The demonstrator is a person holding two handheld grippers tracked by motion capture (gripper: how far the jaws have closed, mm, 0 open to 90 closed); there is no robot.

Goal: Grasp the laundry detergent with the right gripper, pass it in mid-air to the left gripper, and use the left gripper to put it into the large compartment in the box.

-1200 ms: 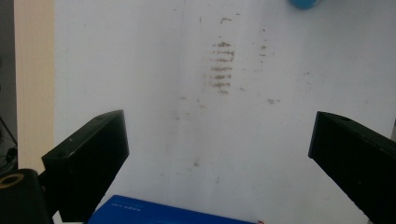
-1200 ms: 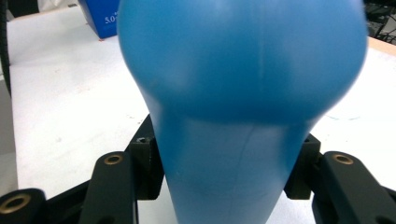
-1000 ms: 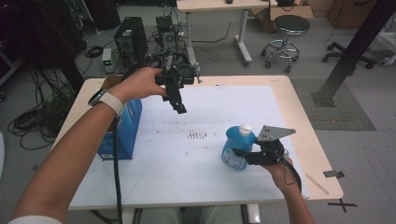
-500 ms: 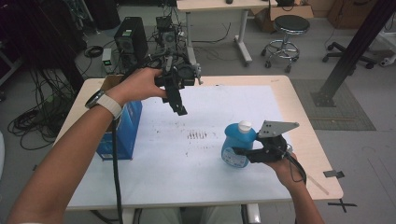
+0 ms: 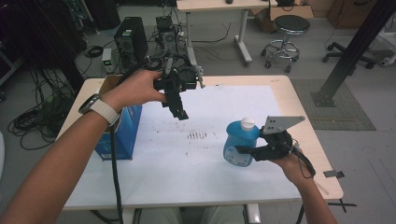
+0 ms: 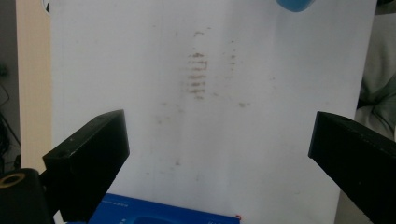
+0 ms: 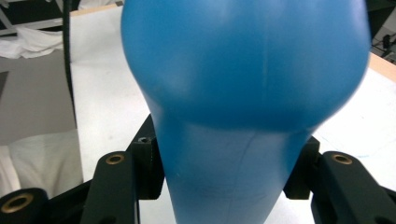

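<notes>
I see the blue bottle [image 5: 239, 144] now lifted higher in my right gripper [image 5: 244, 150]; my left gripper [image 5: 180, 112] drifts slightly sideways.

In the right gripper view, the blue bottle [image 7: 243, 93] was cut off by the top edge, so its cap could not be seen, and its lower right outline was blurred. In the left gripper view, only a small part of the bottle [image 6: 290, 4] showed at the top edge, and the blue box [image 6: 163, 212] was cut by the bottom edge; the print on it was too small to read. In the high view, the right hand-held gripper [image 5: 246, 150] hid part of the bottle's side, and the person's left forearm covered part of the box [image 5: 125, 135].
</notes>
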